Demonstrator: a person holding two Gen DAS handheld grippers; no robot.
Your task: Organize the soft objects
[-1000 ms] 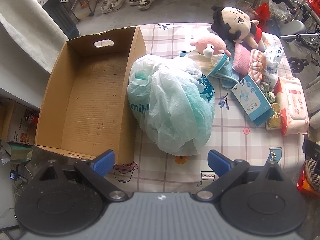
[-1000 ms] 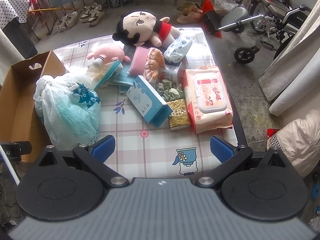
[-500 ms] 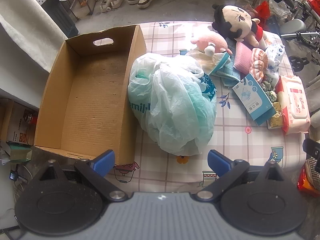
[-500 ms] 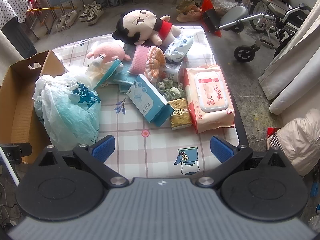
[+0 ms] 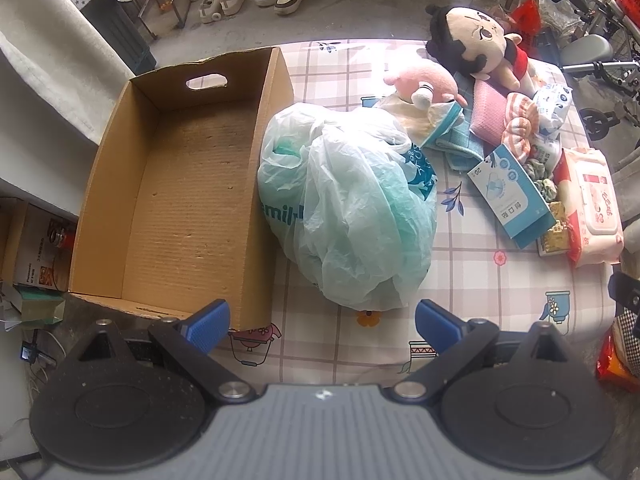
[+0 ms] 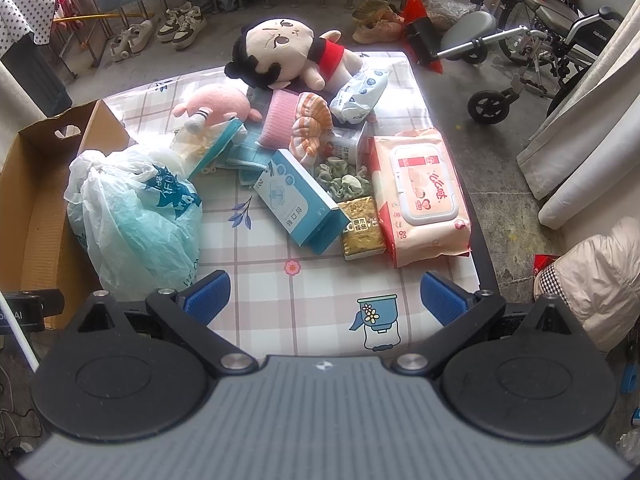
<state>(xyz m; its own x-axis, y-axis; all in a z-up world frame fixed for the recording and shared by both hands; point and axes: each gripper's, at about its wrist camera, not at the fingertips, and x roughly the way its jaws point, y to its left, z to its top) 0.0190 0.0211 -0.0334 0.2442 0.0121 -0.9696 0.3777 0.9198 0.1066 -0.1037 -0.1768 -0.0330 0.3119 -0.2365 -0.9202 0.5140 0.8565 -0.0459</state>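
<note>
Hovering low at the bottom of each view, the left gripper [image 5: 320, 322] and the right gripper [image 6: 322, 296] both have their blue jaws spread wide apart with nothing between them. Nothing has gone into the box, so the tidy-up looks like it is only starting.

Just past the left jaws, in the middle of the left view, sits the big crinkly see-through plastic bag with green stuff inside [image 5: 348, 212]. It is close ahead of the jaws but not touching them. It leans against the side of the empty brown cardboard box [image 5: 180, 184] at the left of the frame.

The next move is probably to go forward, pinch a fold of the bag, and lift it over the box wall. The bag is floppy, so it may slip.

In the right view, the checked tablecloth [image 6: 304, 292] lies under the jaws. Farther up sit the pink pack of wet wipes [image 6: 420, 196] and the blue paper box [image 6: 300, 204]. At the top lie the small pink plush toy [image 6: 218, 106] and the big doll with black hair and a red shirt [image 6: 288, 52].
</note>
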